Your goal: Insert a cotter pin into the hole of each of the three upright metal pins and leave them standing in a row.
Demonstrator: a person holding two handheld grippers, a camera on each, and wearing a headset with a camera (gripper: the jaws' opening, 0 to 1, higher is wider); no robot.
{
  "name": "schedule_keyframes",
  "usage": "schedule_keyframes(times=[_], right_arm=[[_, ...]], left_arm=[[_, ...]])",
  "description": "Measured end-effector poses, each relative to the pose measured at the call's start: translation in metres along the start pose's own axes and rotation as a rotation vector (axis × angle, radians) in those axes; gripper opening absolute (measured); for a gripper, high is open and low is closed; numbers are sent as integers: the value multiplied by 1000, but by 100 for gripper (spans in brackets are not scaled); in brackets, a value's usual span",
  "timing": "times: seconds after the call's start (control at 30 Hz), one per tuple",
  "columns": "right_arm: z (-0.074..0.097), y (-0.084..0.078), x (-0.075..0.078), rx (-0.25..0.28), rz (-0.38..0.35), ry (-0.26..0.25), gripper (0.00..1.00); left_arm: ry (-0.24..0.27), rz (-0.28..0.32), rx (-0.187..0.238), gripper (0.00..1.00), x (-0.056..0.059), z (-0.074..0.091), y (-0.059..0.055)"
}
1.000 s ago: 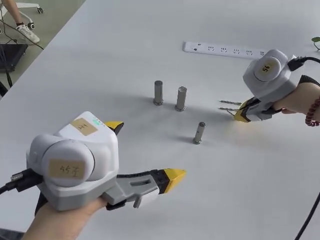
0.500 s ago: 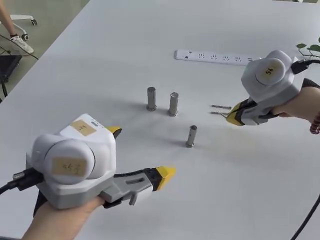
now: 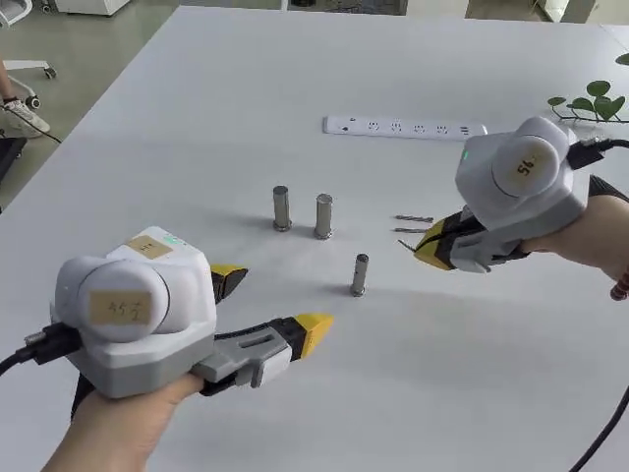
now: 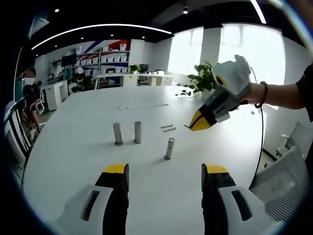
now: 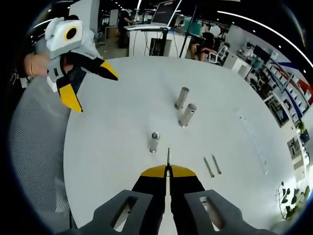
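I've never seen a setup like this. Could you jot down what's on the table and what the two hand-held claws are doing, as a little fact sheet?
Surface: white table
Standing: three short silver metal pins, two side by side, one apart; no cotter pin seen in any
Lying loose: two thin metal cotter pins, flat on the table near the right gripper
Right gripper: jaws shut on a third cotter pin, which sticks out forward
Left gripper: jaws open, holding nothing
Far side: long white power strip, green plant
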State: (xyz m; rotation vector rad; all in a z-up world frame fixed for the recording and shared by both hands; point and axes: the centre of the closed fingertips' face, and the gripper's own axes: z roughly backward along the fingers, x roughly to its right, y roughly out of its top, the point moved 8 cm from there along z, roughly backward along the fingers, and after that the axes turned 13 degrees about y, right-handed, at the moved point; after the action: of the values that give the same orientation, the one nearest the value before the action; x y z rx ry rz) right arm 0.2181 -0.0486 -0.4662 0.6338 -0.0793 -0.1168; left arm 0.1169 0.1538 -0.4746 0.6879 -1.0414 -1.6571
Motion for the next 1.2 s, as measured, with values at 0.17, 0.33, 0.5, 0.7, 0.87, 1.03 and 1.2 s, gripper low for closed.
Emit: schedule_keyframes(times=[0.17,0.33,0.5,0.7,0.87,1.03,1.2], right_arm=[[0,14,-17,46,93,29,0],[-4,23,-33,54,192,61,0],[-9,27,-44,89,245,96,0],[-13,30,-58,114,299,137,0],[-12,34,-66,128,344,147,0],[-13,37,-73,143,383,167,0],[-12,41,-76,153,404,170,0]], left_arm=[[-32,54,-2,53,2,-1,2],[-77,92,3,43,8,-1,7],[-113,124,5,39,13,-2,9],[-165,196,-26,29,21,-1,8],[-196,246,-35,24,24,-1,8],[-220,292,-48,19,28,-1,5],[-227,298,-50,13,30,-1,4]])
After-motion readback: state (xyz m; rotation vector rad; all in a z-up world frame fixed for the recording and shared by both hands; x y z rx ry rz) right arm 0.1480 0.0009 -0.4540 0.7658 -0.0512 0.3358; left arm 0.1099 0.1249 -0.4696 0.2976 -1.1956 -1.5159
